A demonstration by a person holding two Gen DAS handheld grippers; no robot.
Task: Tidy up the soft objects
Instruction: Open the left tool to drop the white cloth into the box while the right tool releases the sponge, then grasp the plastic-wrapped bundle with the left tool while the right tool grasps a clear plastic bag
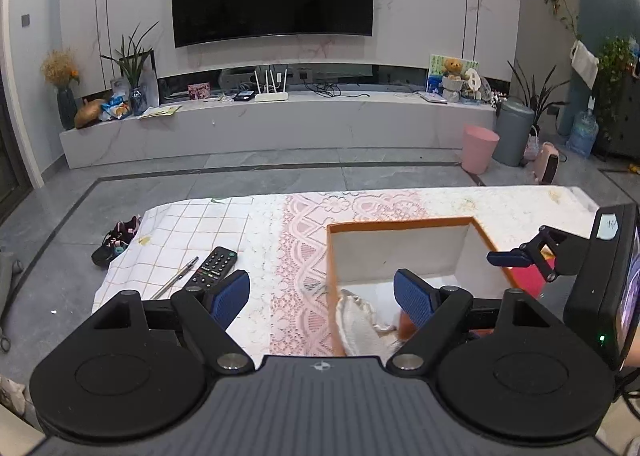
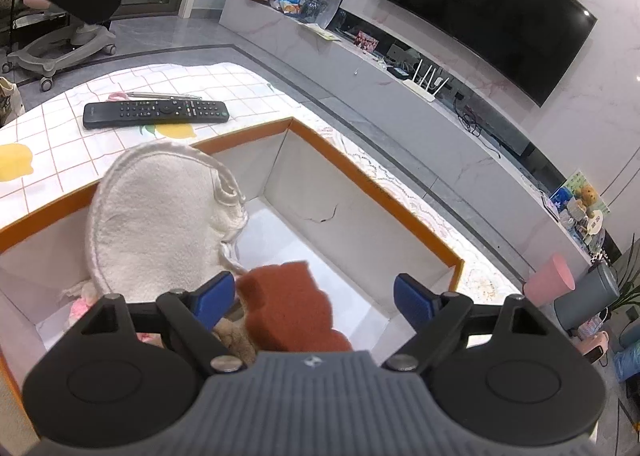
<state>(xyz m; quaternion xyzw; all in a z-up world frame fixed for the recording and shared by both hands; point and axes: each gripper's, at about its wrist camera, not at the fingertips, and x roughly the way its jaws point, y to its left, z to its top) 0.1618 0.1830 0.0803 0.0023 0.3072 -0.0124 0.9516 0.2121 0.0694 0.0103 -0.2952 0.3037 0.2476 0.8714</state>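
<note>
Right gripper [image 2: 314, 298], lower centre of the right wrist view: jaws spread wide, pressing on nothing, poised over the rust-brown soft toy [image 2: 288, 308] lying between them inside the orange-edged box [image 2: 376, 184]. White round cloth [image 2: 160, 216] propped against the box's left wall, at centre left of the frame; pale fluffy items partly hidden under the gripper body at lower left, too covered to identify. Left gripper [image 1: 322, 296], lower centre of the left wrist view: jaws likewise apart and empty, one finger over the lace-covered tabletop [image 1: 280, 256], the other over the box interior near the white cloth. Remote control [image 2: 156, 114] and pen [image 1: 174, 278] on the checked cloth, outside the box, not part of the task. Step in hand, judged: release of the brown toy into the box. Best completed by lifting straight up with jaws kept wide, clear of the toy's nap and the box rim, without nudging the leaning cloth.
</note>
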